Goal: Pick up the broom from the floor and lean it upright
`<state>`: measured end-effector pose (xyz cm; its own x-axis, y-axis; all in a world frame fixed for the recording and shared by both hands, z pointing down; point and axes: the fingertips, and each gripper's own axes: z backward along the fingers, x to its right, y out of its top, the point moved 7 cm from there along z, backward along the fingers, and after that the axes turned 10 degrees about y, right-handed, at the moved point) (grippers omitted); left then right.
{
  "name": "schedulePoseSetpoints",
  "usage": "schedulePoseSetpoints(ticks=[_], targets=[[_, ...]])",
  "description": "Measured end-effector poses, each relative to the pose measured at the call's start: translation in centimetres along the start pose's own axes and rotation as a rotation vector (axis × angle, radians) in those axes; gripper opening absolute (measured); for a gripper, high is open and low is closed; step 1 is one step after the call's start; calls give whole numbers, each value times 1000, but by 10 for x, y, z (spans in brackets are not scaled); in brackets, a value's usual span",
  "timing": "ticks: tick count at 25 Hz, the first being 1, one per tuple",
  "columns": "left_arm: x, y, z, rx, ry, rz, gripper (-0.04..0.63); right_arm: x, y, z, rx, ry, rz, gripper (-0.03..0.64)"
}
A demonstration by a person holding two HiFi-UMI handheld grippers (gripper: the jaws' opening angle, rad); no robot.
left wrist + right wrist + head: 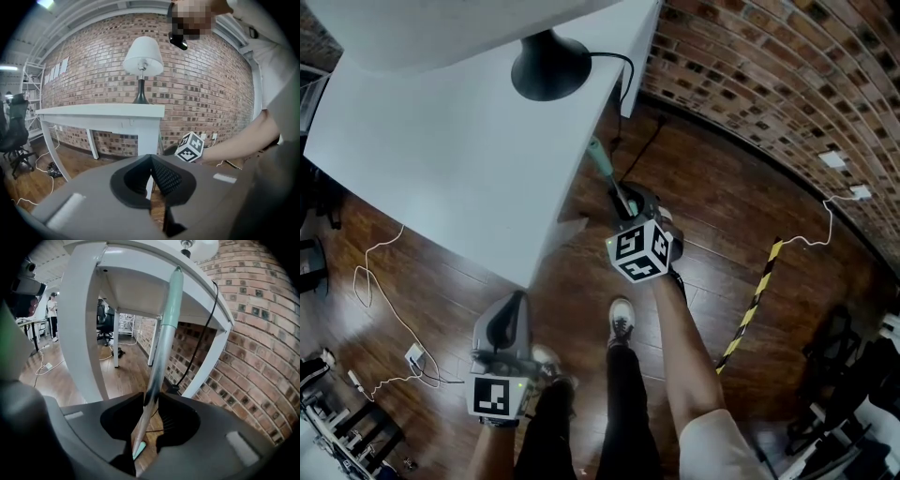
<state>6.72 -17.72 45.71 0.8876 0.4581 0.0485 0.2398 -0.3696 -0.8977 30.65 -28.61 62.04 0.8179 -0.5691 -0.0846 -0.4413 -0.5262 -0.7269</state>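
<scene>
The broom's handle (pixel 602 161) is silver with a pale green end and stands steeply upright. Its top leans on the edge of the white table (pixel 441 150). In the right gripper view the handle (pixel 166 324) runs up between the jaws to the tabletop's rim. My right gripper (pixel 625 201) stands around the handle low down, its jaws slightly apart from it. The broom's head is hidden. My left gripper (pixel 516 302) hangs lower left over the floor, jaws closed and empty. In the left gripper view its tips (pixel 151 158) meet, and the right gripper's marker cube (pixel 190 146) shows beyond.
A black-footed lamp (pixel 548 64) stands on the table, its cord (pixel 206 329) dropping along the brick wall (pixel 769 75). White cables (pixel 375 272) lie on the wood floor at left, a yellow-black strip (pixel 752 302) at right. The person's shoe (pixel 622 319) stands between the grippers.
</scene>
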Motion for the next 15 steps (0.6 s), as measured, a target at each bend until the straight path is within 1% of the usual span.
schedulePoseSetpoints(ticks=[1,3,5,6,9,10,13,15], targets=[[0,0,0,-2,-1,2,0,2,0,0,-2,-2,0,114],[3,-1,2,-40,-5,27,0,4,-1,0,-6,3,1,120],[4,-5,4,-76,-8,35,0,5,-3,1,-7,14,3,121],[1,-6,5,-77,-6,31,0,6,-3,1,-7,16,4,121],[-12,-8,3,-24,19,1,0,12,-1,2,3,14,15,124],[-14,-7,2,-19,27,-2,0,13,-1,2,6,15,18,127],[-11,-10,2,-37,25,0,0,11,-1,2,22,40,2,141],[-4,-12,3,-77,13,10,0,10,-2,3,41,56,-15,160]])
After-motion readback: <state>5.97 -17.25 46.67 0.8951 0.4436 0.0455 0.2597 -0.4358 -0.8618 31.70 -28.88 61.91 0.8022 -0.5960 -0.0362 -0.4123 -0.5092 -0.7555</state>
